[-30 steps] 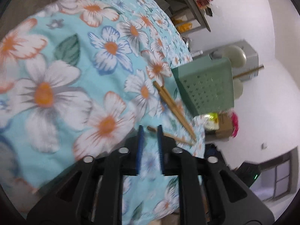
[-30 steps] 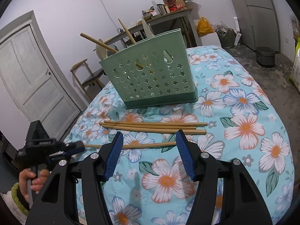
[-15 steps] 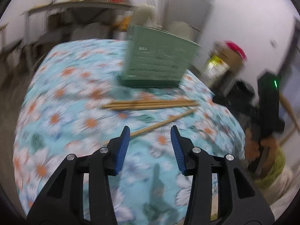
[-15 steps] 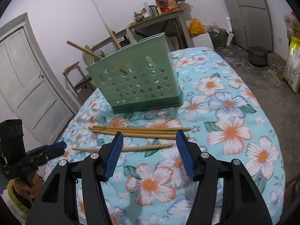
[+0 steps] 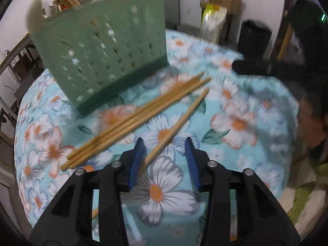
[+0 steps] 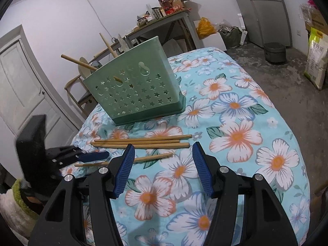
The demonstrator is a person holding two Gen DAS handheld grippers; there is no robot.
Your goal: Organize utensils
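Observation:
A green perforated basket (image 6: 139, 94) stands on the floral cloth with wooden utensil handles (image 6: 79, 62) sticking out of it. It also shows in the left wrist view (image 5: 102, 49). Three wooden chopsticks (image 6: 141, 142) lie side by side in front of it, and a single chopstick (image 6: 127, 161) lies nearer. In the left wrist view the bundle (image 5: 135, 119) lies left of the single chopstick (image 5: 178, 123), whose near end runs between the open fingers of my left gripper (image 5: 165, 151). My right gripper (image 6: 163, 155) is open and empty just short of the single chopstick. My left gripper also shows in the right wrist view (image 6: 90, 156).
The floral cloth (image 6: 235, 135) covers a rounded table that drops away on all sides. A cluttered grey table (image 6: 164, 18), a chair (image 6: 82, 94) and a white door (image 6: 18, 86) stand behind. A rice cooker (image 6: 274, 52) and a bag (image 6: 315, 61) sit on the floor at right.
My left gripper has swung round to face the basket, opened wider, and closed in on the single chopstick. My right gripper has stayed open and shifted only slightly.

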